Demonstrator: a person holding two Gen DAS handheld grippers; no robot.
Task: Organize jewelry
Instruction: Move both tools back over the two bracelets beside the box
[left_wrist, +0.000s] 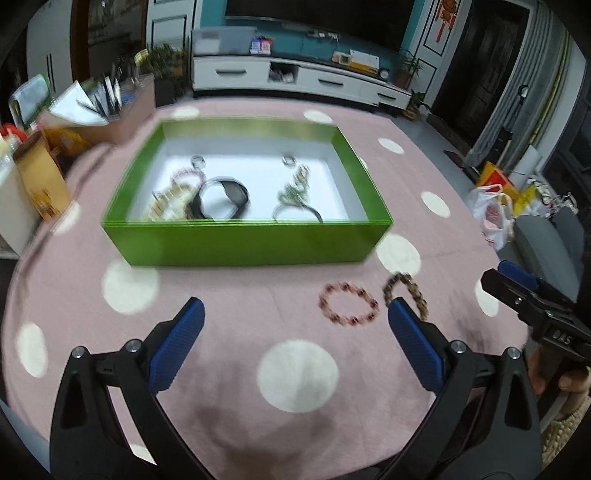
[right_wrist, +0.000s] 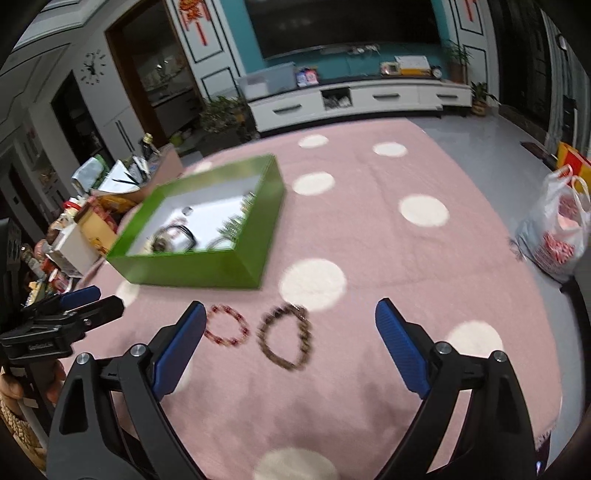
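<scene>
Holding both grippers above the pink dotted cloth (left_wrist: 229, 295), I keep my left gripper (left_wrist: 295, 325) spread wide with nothing between its blue pads, and my right gripper (right_wrist: 291, 332) likewise spread and empty. Two bead bracelets lie on the cloth just in front of the green box (left_wrist: 251, 240) — a red bracelet (left_wrist: 349, 303) and, just beside it, a brown bracelet (right_wrist: 286, 338). Inside the box sit a black bangle (left_wrist: 223, 197), rings and other jewelry — blurred.
</scene>
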